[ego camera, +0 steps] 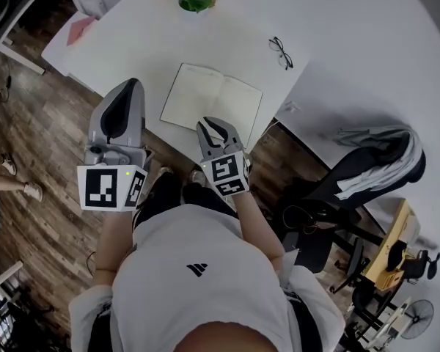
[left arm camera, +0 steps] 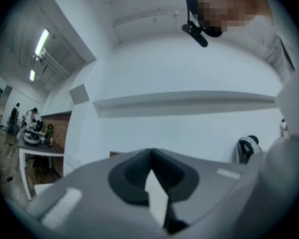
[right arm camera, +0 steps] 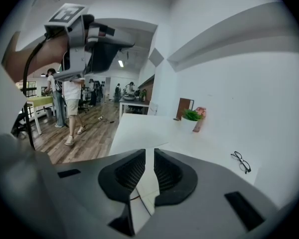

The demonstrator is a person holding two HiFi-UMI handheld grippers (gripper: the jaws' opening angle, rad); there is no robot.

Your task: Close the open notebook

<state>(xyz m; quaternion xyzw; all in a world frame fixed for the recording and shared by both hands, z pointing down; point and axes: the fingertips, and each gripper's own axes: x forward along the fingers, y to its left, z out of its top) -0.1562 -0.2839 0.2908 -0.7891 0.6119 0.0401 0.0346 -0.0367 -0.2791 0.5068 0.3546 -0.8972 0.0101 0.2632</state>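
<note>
Right grey plastic gripper [ego camera: 215,126]: ribbed black pads [right arm camera: 128,172] parted by a narrow slit, clasping nothing, poised just at the near edge of the open cream-paged notebook [ego camera: 213,100], contact unclear. Notebook flat and rectangular on the smooth white table [ego camera: 132,46], black wire-rimmed glasses [ego camera: 281,52] well apart beyond it. Left grey plastic gripper [ego camera: 129,86]: tips pressed together, empty, aloft near the table's edge.
</note>
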